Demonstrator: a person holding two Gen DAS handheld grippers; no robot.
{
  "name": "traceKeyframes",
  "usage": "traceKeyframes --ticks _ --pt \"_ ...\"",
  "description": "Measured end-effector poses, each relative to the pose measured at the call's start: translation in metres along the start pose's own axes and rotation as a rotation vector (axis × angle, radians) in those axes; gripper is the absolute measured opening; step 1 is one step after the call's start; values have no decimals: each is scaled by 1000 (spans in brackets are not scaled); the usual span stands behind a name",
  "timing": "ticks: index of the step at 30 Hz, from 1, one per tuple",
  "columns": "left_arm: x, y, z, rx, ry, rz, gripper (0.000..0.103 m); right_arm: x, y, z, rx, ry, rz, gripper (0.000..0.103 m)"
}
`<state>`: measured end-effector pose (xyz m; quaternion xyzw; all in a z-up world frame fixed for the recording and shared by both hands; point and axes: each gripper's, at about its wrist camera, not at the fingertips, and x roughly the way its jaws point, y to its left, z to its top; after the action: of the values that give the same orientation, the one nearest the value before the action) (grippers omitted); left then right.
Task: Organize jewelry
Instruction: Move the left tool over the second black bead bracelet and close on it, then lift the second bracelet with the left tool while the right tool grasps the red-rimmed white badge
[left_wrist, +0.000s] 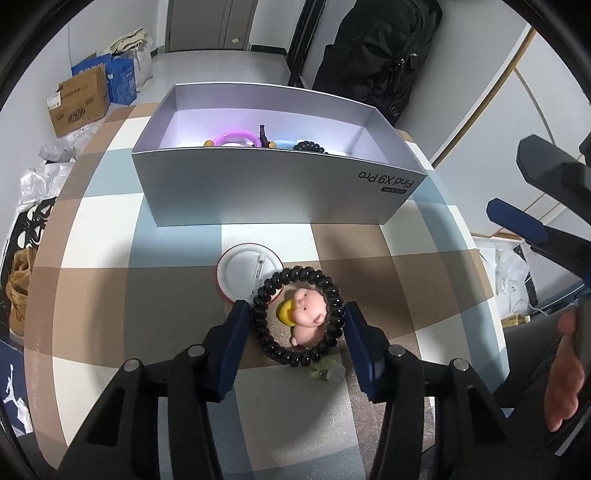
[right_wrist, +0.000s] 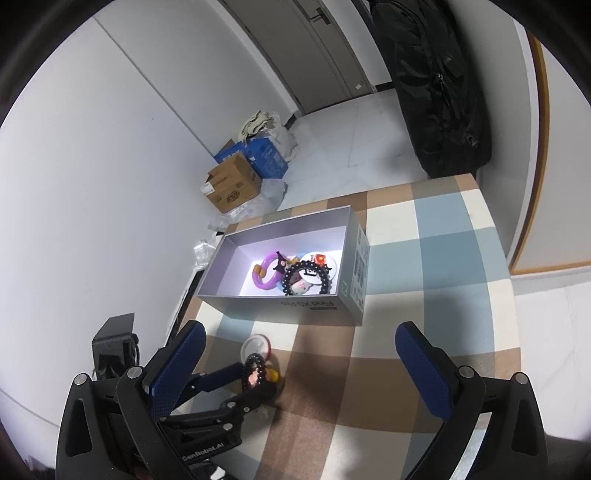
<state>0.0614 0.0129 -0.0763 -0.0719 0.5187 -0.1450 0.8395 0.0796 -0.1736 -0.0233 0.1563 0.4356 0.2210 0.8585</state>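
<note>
Left gripper (left_wrist: 297, 338) low over the near worktop (left_wrist: 369, 251), jaws set either side of black coil hair tie (left_wrist: 297, 315); pads touching or just off its left and right edges, cannot tell if clamped yet (ring not visibly squashed). Seen from right wrist: same tie (right_wrist: 257, 373) at the left gripper's tips, near-left of the box.

Right gripper (right_wrist: 299, 365) held high, jaws wide apart, holding nothing.

Handling, as judgement:
- Tie light, springy, soft plastic coil; deforms under squeeze, could pop out sideways. Not fragile.
- Best hold: across one strand of the ring, or pinch ring flat across its width as lined up now.
- Ring roughly round, so no real long axis; looks tilted up toward the camera, opening facing it, rather than flat (hard to confirm).

Clutter close by:
- Pink pig figure (left_wrist: 308, 314) with yellow part showing through the ring's opening, behind or under it. Risk of catching it too.
- White round badge (left_wrist: 243, 271) just beyond, far-left of the tie, touching or overlapped by it.
- Small pale green item (left_wrist: 328, 371) near-right of the tie, unclear what.

Target, likely: silver box (left_wrist: 258, 192) at far side, open top, already holding purple ring (right_wrist: 266, 273), black bead bracelet (right_wrist: 308, 277) and other bits.
</note>
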Motion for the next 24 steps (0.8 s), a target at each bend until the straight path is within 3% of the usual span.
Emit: traceKeyframes --ticks 10,18,24 --pt "-11 2 6 -56 -9 -90 43 0 -3 -1 18 6 -11 103" --pt "-31 12 11 -116 -62 -156 43 10 0 -8 -16 40 -45 103" --pt "-51 38 17 -226 -144 -167 43 28 10 -14 -77 91 -74 103"
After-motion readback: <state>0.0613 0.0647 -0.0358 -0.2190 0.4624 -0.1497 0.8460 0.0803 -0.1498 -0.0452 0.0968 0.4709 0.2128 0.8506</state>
